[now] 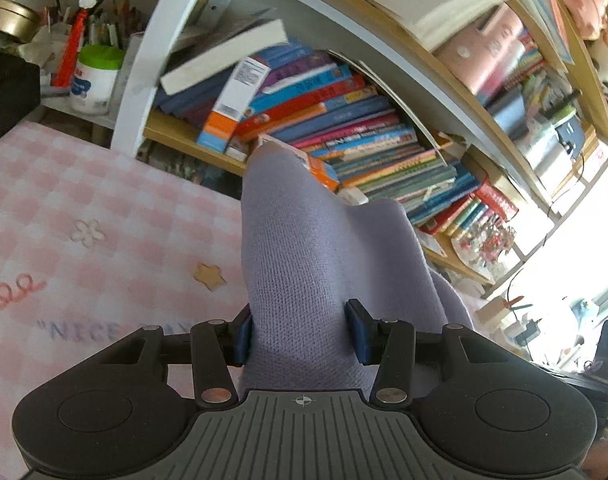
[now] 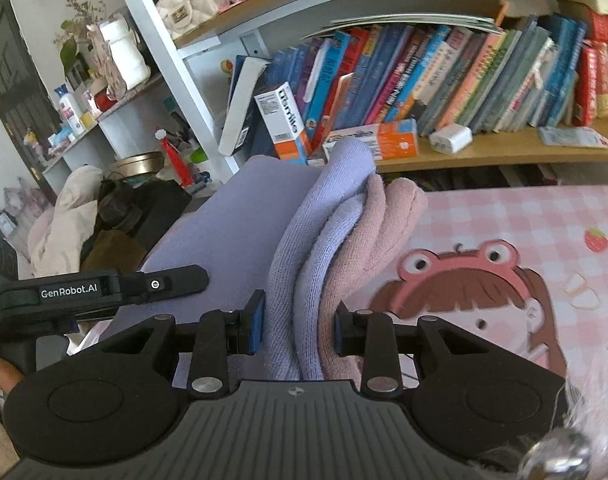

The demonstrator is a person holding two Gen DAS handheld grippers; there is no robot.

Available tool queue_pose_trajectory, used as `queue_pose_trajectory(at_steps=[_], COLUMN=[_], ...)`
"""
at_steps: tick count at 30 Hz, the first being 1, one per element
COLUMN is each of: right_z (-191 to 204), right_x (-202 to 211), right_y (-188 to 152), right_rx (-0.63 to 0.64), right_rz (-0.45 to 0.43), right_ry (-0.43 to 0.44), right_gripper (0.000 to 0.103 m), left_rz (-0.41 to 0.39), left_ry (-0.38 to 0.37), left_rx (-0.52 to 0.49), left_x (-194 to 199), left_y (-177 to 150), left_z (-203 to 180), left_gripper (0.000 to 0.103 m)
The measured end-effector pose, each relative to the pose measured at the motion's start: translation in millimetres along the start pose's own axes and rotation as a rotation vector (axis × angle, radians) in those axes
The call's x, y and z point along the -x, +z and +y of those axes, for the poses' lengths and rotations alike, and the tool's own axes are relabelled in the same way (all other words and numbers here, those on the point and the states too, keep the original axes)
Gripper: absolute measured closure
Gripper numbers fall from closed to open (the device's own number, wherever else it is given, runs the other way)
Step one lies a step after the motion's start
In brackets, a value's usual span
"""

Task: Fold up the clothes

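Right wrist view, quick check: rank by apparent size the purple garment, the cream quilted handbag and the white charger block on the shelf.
1. purple garment, by far the largest, though nearest the camera.
2. cream quilted handbag.
3. white charger block, smallest.

Bright daylight, blown-out glare at right, perhaps a window, blurred, fisheye-bent bookshelf [image 1: 383, 60]

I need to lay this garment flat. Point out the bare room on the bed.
Free: the pink checked blanket left of the lilac garment, toward the "NICE" lettering, and the cartoon-girl stretch right of the right gripper. Crowded: the bookshelf edge and the clothes pile on the left.
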State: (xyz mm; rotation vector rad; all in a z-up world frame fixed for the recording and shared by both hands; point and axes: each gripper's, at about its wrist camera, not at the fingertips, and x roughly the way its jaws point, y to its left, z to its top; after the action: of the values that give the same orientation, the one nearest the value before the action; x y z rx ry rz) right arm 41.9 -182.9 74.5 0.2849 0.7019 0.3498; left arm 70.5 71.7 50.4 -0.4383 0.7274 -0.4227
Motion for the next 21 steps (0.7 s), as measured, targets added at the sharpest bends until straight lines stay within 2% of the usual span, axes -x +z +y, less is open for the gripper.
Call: queue_pose_trajectory(at_steps=[11,18,21], right_z=[34,41,42], right_x=[-84,-124,-139], right_y=[28,32,30], right_rx=[0.056,0.114,0.155], right_rz=[0.021,0.012,-0.009], right_ry=[-0.032,-0.029,-0.036], right_gripper=[0.074,0.074,0.074], left_rz=[-0.020,-0.049,-0.088], left_ry=[0.000,0.031,0.050], left_rx=[0.007,0.046,0.054], left_x=[-28,-43,-49], left_y=[43,50,46], left_z=[67,98,107], left_gripper=[0.058,0.058,0.057])
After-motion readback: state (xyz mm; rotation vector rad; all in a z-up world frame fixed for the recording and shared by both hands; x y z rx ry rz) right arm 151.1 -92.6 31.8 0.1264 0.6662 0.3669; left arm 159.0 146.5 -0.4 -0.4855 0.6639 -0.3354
